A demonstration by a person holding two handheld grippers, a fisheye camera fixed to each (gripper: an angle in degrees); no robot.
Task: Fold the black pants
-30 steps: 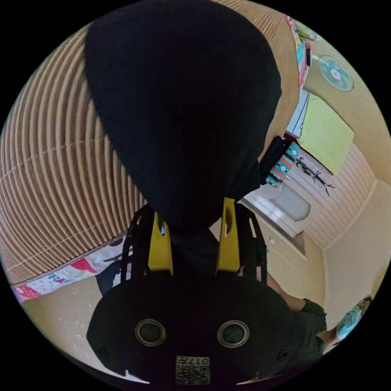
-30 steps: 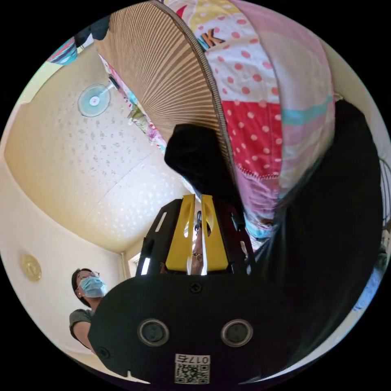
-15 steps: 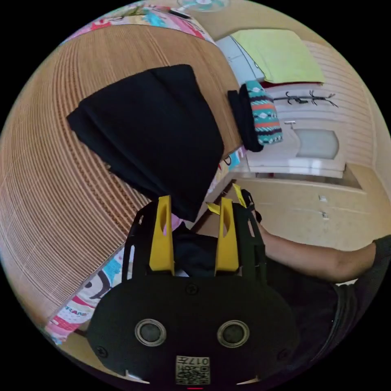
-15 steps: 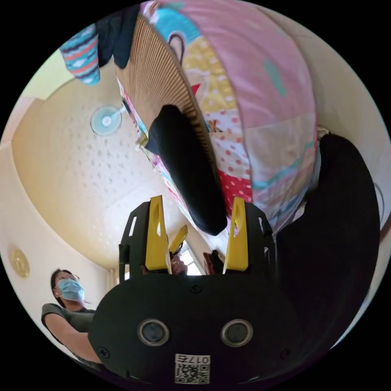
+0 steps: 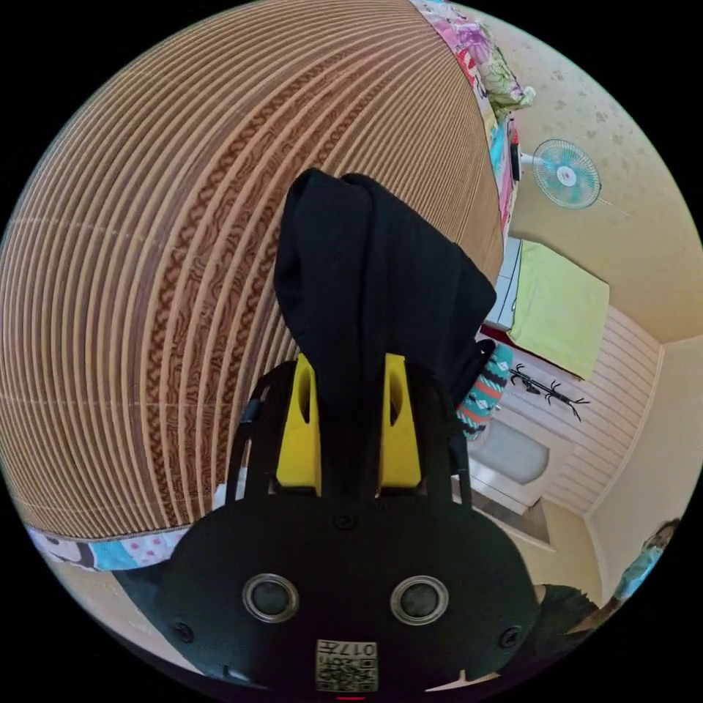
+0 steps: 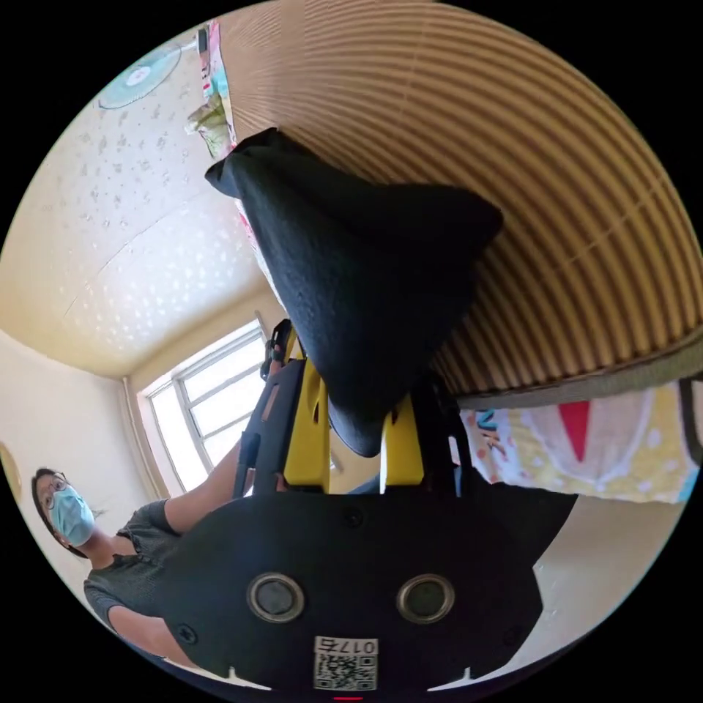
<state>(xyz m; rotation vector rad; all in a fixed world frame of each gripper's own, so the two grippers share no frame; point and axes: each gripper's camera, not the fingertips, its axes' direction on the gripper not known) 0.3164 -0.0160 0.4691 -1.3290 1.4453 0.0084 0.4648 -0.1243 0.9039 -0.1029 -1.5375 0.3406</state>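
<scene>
The black pants (image 5: 366, 278) lie as a folded bundle on a brown woven mat (image 5: 146, 256). In the left gripper view a thick fold of them runs down between my yellow jaws, and the left gripper (image 5: 350, 364) is shut on it. In the right gripper view the pants (image 6: 351, 278) rise as a dark wedge from the mat (image 6: 549, 183) near its edge. Their lower end sits between the jaws of my right gripper (image 6: 355, 414), which is shut on it.
The mat covers a bed with a colourful patterned sheet (image 6: 586, 447) hanging at its edge. A teal patterned garment (image 5: 485, 392) hangs at the bed's far side, near a fan (image 5: 565, 174). A person in a mask (image 6: 73, 512) stands by a window (image 6: 205, 410).
Half a second ago both grippers stood open just off the folded pants at the bed's edge. Now each has closed on the bundle. Both views have swung round.
</scene>
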